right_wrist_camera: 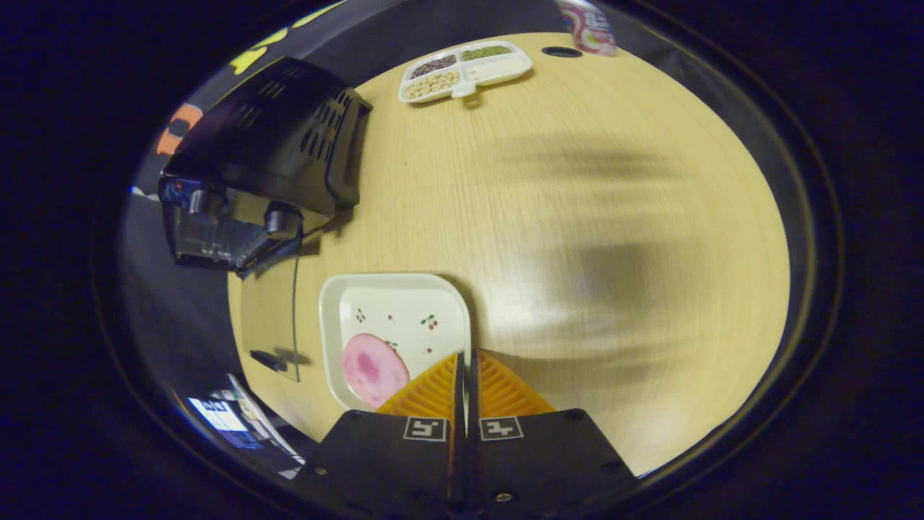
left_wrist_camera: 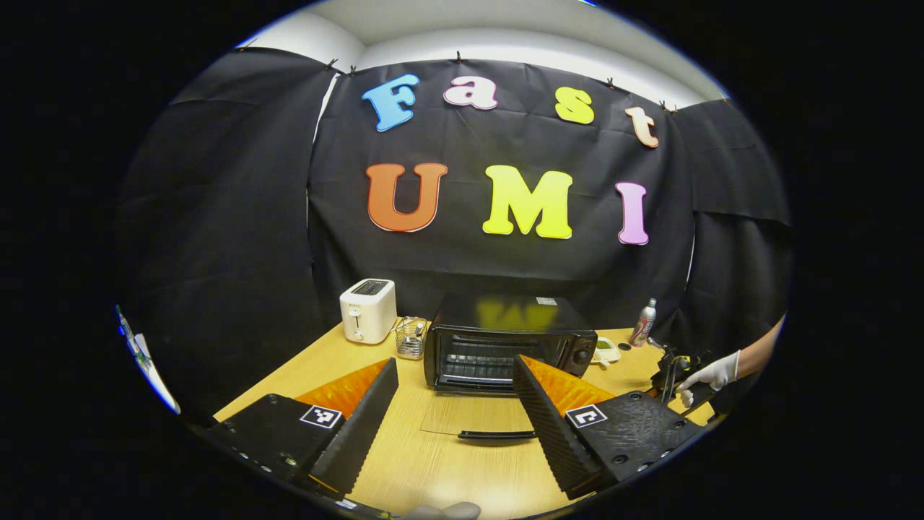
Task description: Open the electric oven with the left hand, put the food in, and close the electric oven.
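The black electric oven [left_wrist_camera: 505, 336] stands on the wooden table with its glass door [left_wrist_camera: 476, 419] folded down flat toward me. My left gripper [left_wrist_camera: 455, 361] hovers open in front of it, one finger on each side of the door, holding nothing. In the right gripper view, a white square plate [right_wrist_camera: 393, 310] carries a round pink slice of food [right_wrist_camera: 372, 368]. My right gripper [right_wrist_camera: 465, 357] is shut on the plate's right rim. The plate looks sharp while the table is blurred. The open oven [right_wrist_camera: 260, 159] lies to the upper left. A gloved hand [left_wrist_camera: 715, 372] holds the right gripper [left_wrist_camera: 675, 375] right of the oven.
A white toaster [left_wrist_camera: 368, 310] and a small wire basket [left_wrist_camera: 411, 337] stand left of the oven. A bottle [left_wrist_camera: 644, 323] stands at the back right. A white divided tray of beans [right_wrist_camera: 465, 68] and a can [right_wrist_camera: 588, 25] sit at the table's far side.
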### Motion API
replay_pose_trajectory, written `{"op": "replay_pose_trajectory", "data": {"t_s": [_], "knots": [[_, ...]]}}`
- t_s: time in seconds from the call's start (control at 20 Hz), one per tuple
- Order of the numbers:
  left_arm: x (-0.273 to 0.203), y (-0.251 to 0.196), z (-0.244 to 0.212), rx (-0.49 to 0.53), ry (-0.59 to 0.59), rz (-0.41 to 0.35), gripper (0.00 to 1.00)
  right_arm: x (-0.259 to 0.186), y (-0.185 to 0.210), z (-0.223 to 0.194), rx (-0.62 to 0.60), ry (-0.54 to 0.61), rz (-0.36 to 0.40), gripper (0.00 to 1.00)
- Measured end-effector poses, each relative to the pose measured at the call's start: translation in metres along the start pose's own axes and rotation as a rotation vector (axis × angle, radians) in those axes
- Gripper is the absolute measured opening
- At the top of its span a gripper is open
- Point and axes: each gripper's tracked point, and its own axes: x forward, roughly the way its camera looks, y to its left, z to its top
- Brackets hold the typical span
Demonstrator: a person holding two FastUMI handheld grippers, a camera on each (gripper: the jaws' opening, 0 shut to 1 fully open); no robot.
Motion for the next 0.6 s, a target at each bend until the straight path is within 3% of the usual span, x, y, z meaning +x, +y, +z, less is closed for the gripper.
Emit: {"op": "replay_pose_trajectory", "data": {"t_s": [0.15, 0.25, 0.35, 0.55, 0.6], "knots": [[-0.002, 0.001, 0.004, 0.025, 0.001, -0.029, 0.97, -0.007, 0.004, -0.007, 0.124, -0.071, 0.146, 0.02], [-0.001, 0.000, 0.007, 0.034, -0.003, -0.048, 0.97, -0.017, 0.004, -0.011, 0.158, -0.118, 0.205, 0.04], [-0.001, -0.002, 0.006, 0.035, 0.001, -0.065, 0.96, -0.020, -0.004, -0.014, 0.154, -0.144, 0.192, 0.04], [0.002, -0.005, 0.008, 0.031, 0.009, -0.080, 0.97, -0.030, 0.009, -0.016, 0.180, -0.187, 0.272, 0.00], [0.002, -0.006, 0.009, 0.030, 0.007, -0.084, 0.97, -0.033, 0.012, -0.018, 0.183, -0.191, 0.285, 0.04]]}}
